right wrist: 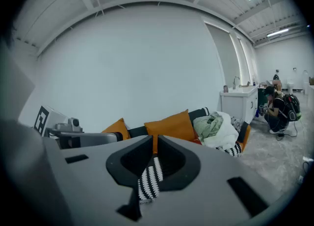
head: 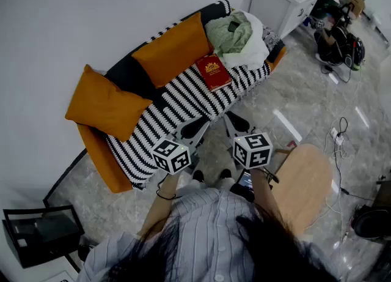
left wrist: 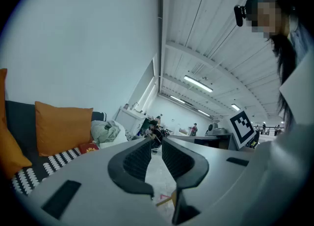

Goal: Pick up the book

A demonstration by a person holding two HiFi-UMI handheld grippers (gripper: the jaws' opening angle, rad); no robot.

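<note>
**Figure: start of the pick.** The red book (head: 213, 71) lies flat, cover up, on the striped sofa (head: 174, 103). It sits just in front of an orange cushion (head: 174, 49) and just beside a heap of clothes (head: 237, 35). Nothing lies on it, so it looks open to a grasp from the seat's front edge. The left tongs (left wrist: 156, 140) and right tongs (right wrist: 152, 140) are both closed on nothing, held side by side before the person, well apart from the book. This is probably a carrying posture. 1 pair must open before gripping.
</note>
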